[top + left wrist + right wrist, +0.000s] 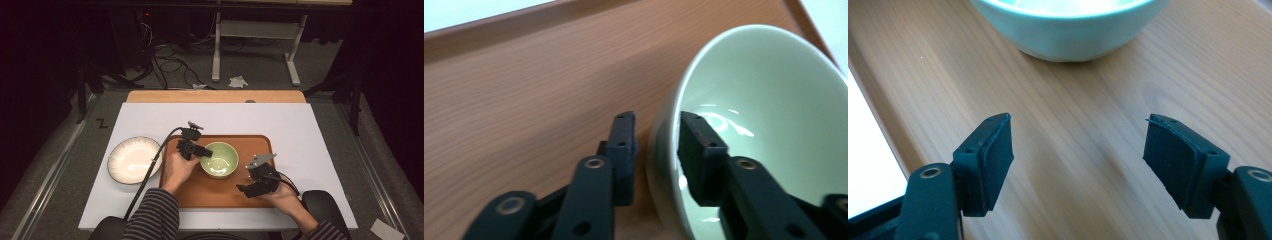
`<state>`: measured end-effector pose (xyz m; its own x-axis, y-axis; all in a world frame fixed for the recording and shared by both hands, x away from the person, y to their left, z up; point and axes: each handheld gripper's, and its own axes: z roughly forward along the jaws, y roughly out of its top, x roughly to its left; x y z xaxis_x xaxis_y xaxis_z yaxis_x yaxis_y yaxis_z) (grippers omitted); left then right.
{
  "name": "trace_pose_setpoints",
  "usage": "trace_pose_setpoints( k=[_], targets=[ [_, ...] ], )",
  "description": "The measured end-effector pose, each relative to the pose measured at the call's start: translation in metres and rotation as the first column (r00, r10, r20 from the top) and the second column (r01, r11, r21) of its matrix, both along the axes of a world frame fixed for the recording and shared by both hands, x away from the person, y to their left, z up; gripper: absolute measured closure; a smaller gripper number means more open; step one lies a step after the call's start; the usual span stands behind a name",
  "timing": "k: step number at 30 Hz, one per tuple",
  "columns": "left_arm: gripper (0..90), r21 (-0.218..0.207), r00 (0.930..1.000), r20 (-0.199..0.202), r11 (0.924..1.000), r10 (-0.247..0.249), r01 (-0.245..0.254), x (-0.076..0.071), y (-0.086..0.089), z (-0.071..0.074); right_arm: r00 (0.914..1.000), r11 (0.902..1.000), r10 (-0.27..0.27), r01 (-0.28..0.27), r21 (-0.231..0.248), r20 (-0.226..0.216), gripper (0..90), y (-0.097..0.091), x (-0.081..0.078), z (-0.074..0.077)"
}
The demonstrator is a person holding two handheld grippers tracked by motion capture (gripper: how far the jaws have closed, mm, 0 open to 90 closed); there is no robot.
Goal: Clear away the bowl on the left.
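Black left tool [655, 145]: jaws straddle glossy green ceramic bowl [769, 125] rim, pads apart | right tool [1078, 165]: wide, empty | wood-grain tray [255, 192].

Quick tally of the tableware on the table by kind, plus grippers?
Green bowl: 1
White ribbed plate: 1
Wooden tray: 1
Grippers: 2, the left gripper with its jaws astride the bowl's rim, the right gripper open over the tray
Total: 5

We are seeing a glossy glazed green bowl [774, 100] shining on a matt wood-grain tray [524, 100]; the striped plate [133, 160] at nine o'clock is looking smooth.
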<state>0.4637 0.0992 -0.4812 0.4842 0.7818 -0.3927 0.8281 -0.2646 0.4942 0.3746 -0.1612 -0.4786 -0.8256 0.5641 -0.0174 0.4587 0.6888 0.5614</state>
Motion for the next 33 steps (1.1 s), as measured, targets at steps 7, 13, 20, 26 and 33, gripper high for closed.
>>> trace_pose_setpoints(
  k=[7,13,20,26,33],
  targets=[
    [50.5,0.008,0.9990,0.044,1.0000,0.003,-0.004,-0.005,0.005,0.008,0.9999,0.9999,-0.010,0.010,-0.001,0.001,29.4,-0.002,-0.001,0.000],
    [46.0,0.039,0.9933,0.115,0.9992,-0.011,0.006,-0.017,0.016,0.022,0.9999,0.9999,-0.013,0.013,-0.008,0.005,29.5,-0.001,-0.001,0.000],
    [44.7,0.065,0.9850,0.172,0.9979,-0.012,0.001,-0.029,0.032,0.033,0.9996,0.9997,-0.026,0.026,0.002,0.011,30.3,-0.004,-0.003,0.000],
    [44.3,0.054,0.9805,0.196,0.9985,-0.007,-0.004,-0.036,0.044,0.038,0.9991,0.9992,-0.040,0.040,0.006,0.011,30.8,-0.006,-0.005,0.001],
    [43.7,0.064,0.9717,0.235,0.9979,-0.020,0.005,-0.050,0.052,0.042,0.9987,0.9986,-0.049,0.049,0.022,0.010,30.9,-0.010,-0.008,0.002]
  ],
)
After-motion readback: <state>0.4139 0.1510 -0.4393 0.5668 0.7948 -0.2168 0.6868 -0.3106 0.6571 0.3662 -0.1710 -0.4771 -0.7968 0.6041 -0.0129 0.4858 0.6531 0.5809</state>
